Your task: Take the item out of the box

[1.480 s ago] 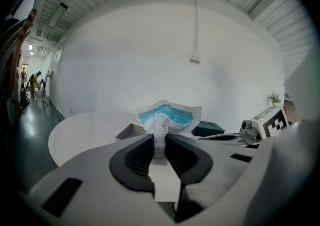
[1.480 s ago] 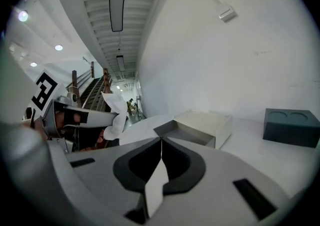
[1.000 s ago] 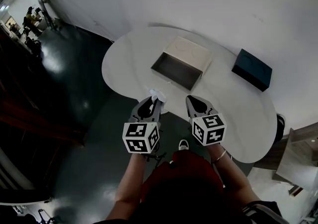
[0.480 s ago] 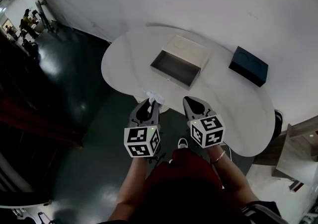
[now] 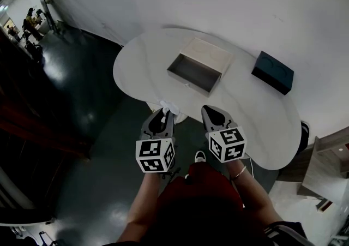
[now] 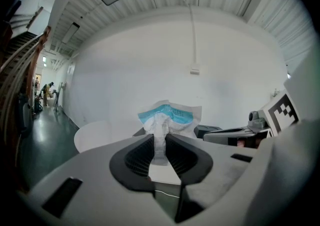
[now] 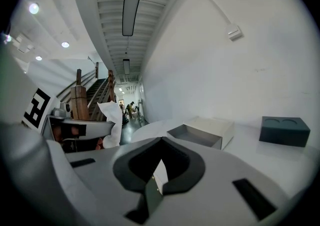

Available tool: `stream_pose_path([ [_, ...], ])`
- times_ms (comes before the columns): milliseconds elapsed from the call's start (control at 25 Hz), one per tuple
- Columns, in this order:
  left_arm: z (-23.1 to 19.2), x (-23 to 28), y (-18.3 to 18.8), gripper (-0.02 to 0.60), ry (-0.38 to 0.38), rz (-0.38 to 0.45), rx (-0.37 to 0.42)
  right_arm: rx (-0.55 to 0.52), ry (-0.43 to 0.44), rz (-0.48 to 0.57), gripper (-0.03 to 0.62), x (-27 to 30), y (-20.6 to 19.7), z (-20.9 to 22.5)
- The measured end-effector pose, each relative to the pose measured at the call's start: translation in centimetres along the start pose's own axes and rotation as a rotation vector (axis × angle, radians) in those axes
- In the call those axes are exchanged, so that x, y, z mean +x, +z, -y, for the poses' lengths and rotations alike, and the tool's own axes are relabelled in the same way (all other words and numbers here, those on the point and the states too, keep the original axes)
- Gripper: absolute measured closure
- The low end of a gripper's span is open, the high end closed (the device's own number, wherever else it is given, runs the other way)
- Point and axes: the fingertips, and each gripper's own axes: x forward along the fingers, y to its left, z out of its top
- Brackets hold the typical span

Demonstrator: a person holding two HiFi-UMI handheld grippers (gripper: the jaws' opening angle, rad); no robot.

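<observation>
A crumpled white and blue face mask [image 6: 167,117] sticks up between the pads of my left gripper [image 6: 160,139], which is shut on it. In the head view the mask [image 5: 168,106] hangs just off the near edge of the round white table [image 5: 256,114], at the tip of the left gripper [image 5: 163,111]. The open grey box [image 5: 192,73] lies at the table's middle with its pale lid [image 5: 208,54] behind it; its inside looks bare. My right gripper [image 5: 206,111] hovers beside the left one, shut and empty [image 7: 161,142].
A dark blue box [image 5: 272,72] with two round hollows sits at the table's right, also in the right gripper view [image 7: 282,131]. A white wall runs behind the table. Dark glossy floor spreads to the left, with people far off [image 5: 32,21].
Both grippers have drawn back a little toward me from the table's edge, the mask still held in the left one. The box has not moved.
</observation>
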Motion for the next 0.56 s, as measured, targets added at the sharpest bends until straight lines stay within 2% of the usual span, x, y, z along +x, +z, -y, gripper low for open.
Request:
stream_pose_path([
  [560, 0.23, -1.08, -0.36, 0.494, -0.004, 0.005, 0.008, -0.022, -0.020, 0.023, 0.579, -0.92, 0.37, -0.62],
])
